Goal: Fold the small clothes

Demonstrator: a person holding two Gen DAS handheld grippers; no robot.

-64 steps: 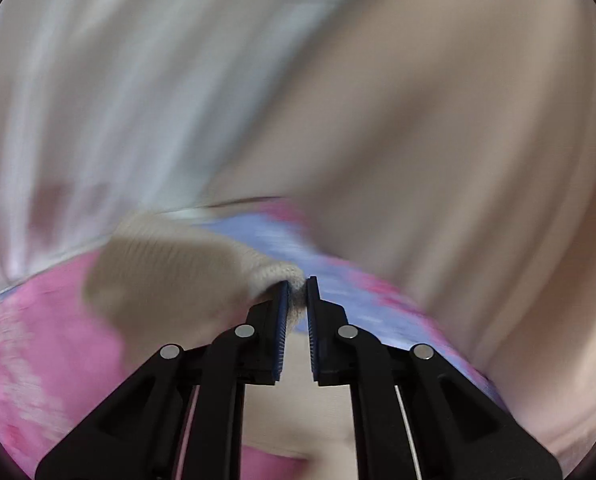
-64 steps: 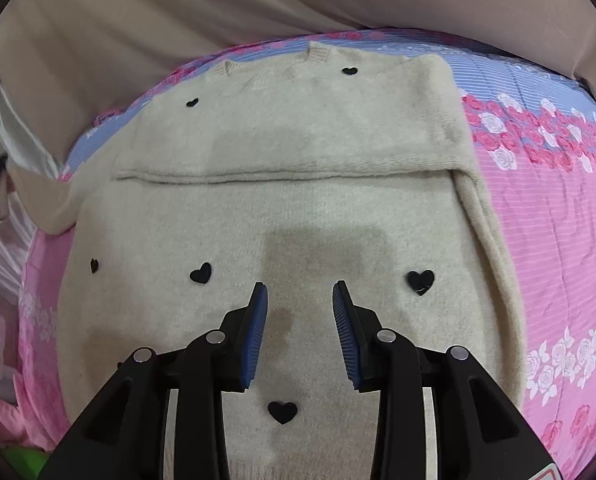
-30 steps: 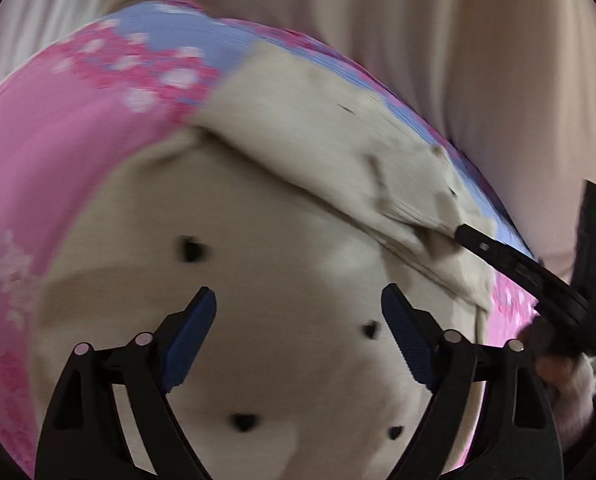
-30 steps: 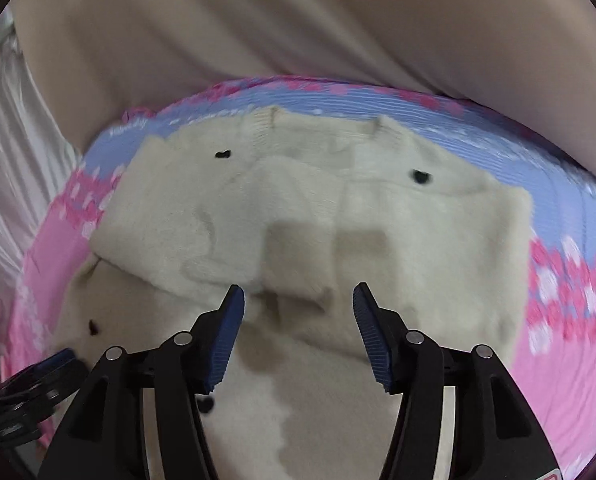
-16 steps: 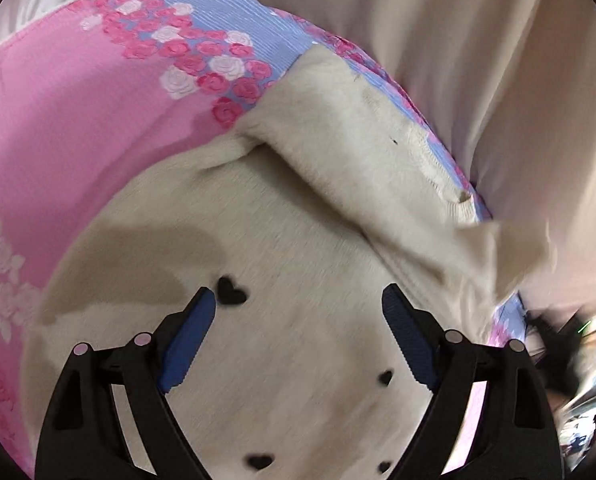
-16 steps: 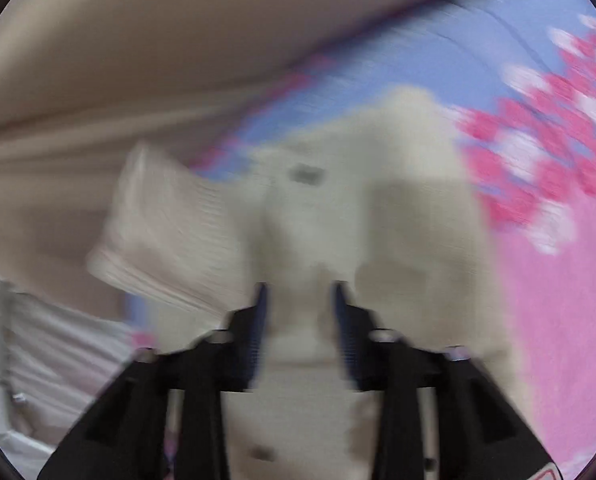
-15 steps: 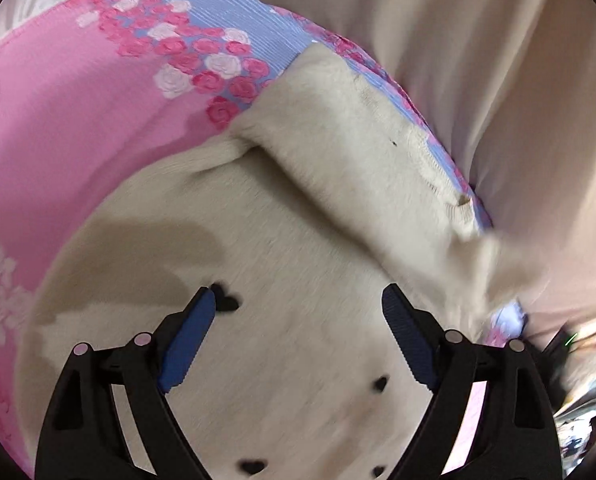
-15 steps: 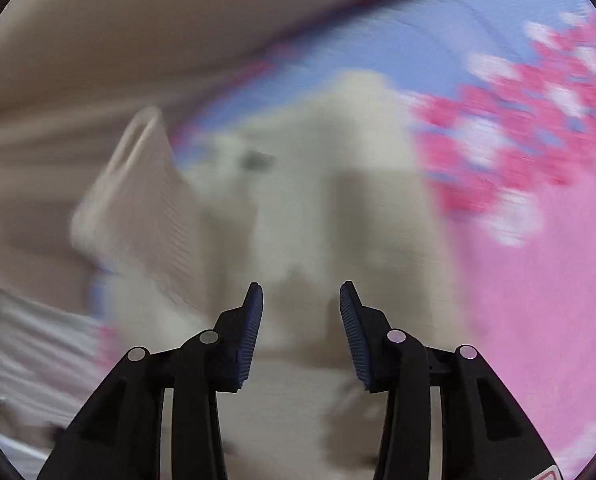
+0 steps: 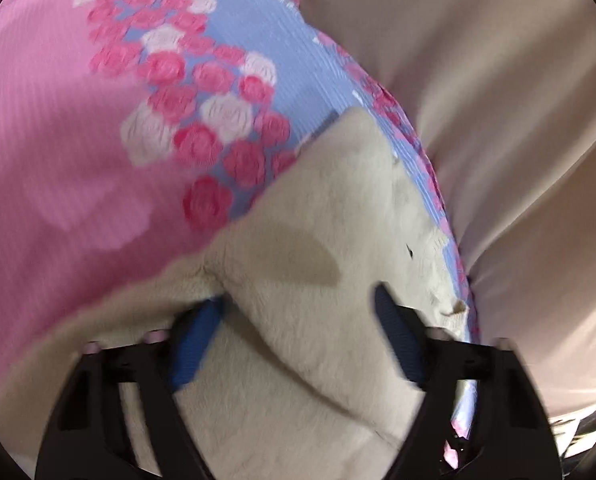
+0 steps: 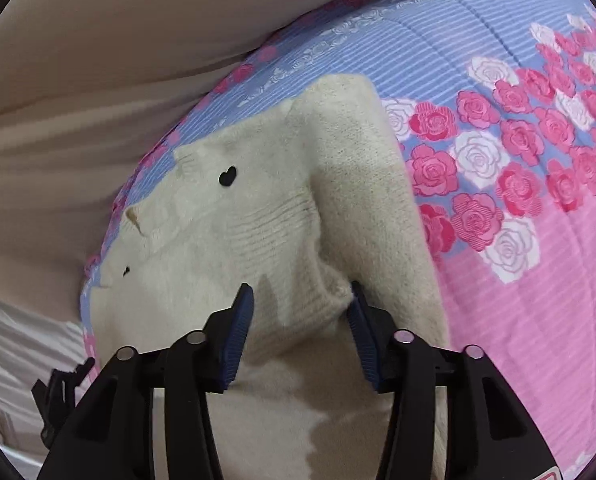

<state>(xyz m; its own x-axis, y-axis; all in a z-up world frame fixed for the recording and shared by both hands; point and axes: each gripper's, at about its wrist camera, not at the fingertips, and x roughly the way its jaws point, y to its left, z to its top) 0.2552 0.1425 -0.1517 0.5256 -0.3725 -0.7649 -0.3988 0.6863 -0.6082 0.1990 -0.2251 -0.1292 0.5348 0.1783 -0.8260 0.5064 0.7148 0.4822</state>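
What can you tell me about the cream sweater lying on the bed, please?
The sweater is cream, fuzzy knit with small black hearts and ribbed trim. It lies partly folded on the pink and blue rose-patterned bedspread, one ribbed cuff draped over its body. The open right gripper straddles that cuff; the open left gripper hovers at another fold.

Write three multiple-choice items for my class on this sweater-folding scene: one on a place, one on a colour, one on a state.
1. Where does the cream sweater lie?
A. on the rose-print bedspread
B. on a wooden floor
C. in a basket

2. What colour are the small hearts on the sweater?
A. red
B. black
C. green

3. How do the right gripper jaws stand?
A. shut tight on a sock
B. out of view
C. open, a ribbed cuff between them

Key: 1 A, pink and blue rose fabric surrounds the sweater; 2 B, both visible hearts are black; 3 C, a clear gap separates the blue pads.
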